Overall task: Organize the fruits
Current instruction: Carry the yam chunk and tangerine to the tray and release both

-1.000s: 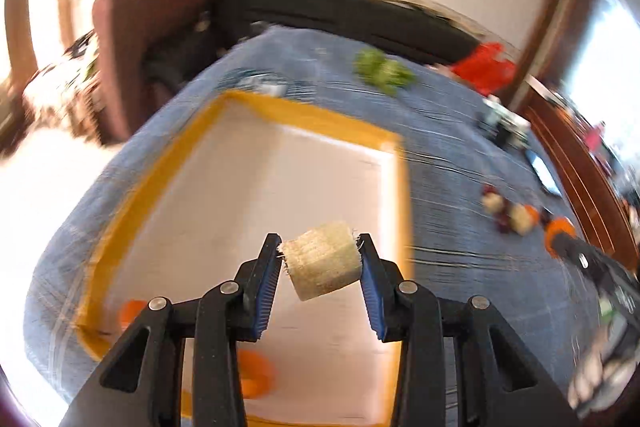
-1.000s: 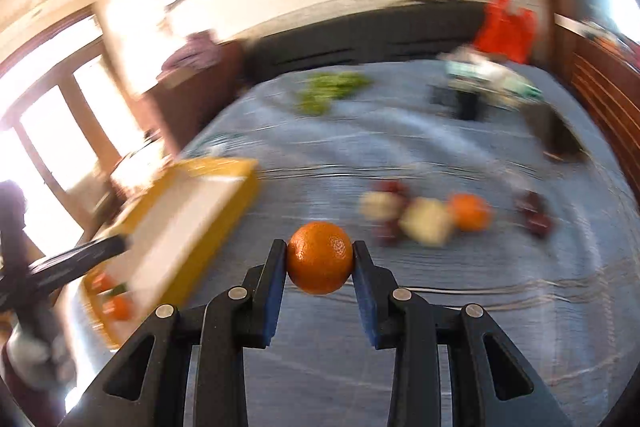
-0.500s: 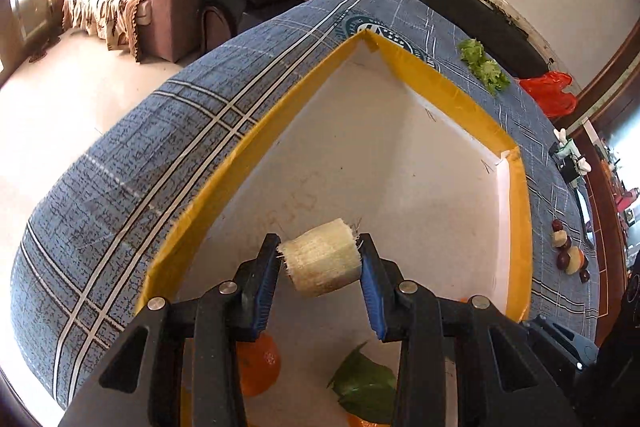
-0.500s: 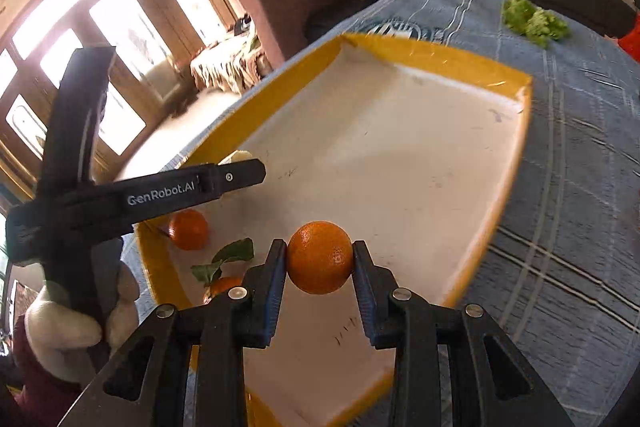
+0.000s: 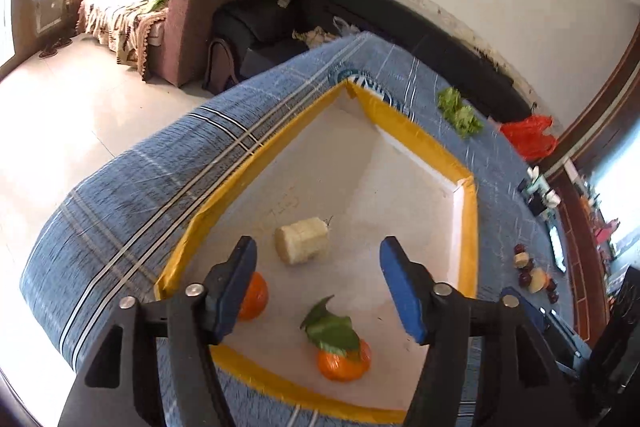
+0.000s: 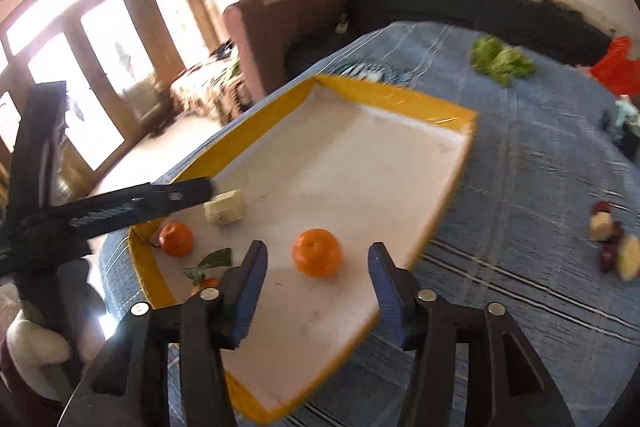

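Over the yellow-rimmed tray [image 5: 467,227], left gripper [image 5: 318,287] and right gripper [image 6: 316,281] gape wide, empty; the round orange [image 6: 316,257] may roll toward the edge.

No text, label, brand or number can be read in either view. The left hand-held gripper [image 6: 208,189], seen from the right wrist camera, carries pale lettering along its black arm, but motion blur smears it past reading. The blue plaid cloth [image 5: 120,211] bears a round white-and-teal emblem [image 5: 362,79] at the far corner of the yellow-rimmed tray [image 5: 420,139]; the tray's rim covers part of it, and any letters in it are too small to make out.
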`<control>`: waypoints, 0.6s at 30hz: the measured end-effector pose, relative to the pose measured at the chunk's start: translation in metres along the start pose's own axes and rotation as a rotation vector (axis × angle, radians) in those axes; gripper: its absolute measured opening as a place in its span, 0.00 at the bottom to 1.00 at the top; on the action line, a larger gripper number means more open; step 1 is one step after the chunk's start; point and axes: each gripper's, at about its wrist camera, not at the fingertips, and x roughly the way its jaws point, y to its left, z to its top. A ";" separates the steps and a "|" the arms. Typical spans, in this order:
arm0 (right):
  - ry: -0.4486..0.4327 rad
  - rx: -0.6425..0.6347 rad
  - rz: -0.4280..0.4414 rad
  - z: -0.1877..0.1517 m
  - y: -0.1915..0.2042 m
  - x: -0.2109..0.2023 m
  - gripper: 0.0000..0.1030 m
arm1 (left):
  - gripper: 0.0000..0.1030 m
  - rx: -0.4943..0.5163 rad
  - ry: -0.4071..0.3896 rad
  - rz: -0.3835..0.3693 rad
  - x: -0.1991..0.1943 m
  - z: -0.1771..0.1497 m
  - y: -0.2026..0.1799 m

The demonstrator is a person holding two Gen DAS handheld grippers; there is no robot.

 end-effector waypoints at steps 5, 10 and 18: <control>0.042 0.051 -0.031 -0.016 -0.006 0.004 0.67 | 0.66 -0.039 -0.088 0.012 -0.023 -0.018 -0.004; 0.146 0.029 -0.026 -0.034 0.002 0.028 0.47 | 0.66 0.000 -0.110 0.026 -0.038 -0.025 -0.015; 0.165 -0.040 -0.069 -0.043 0.002 0.017 0.34 | 0.66 0.010 -0.085 -0.028 -0.041 -0.037 -0.039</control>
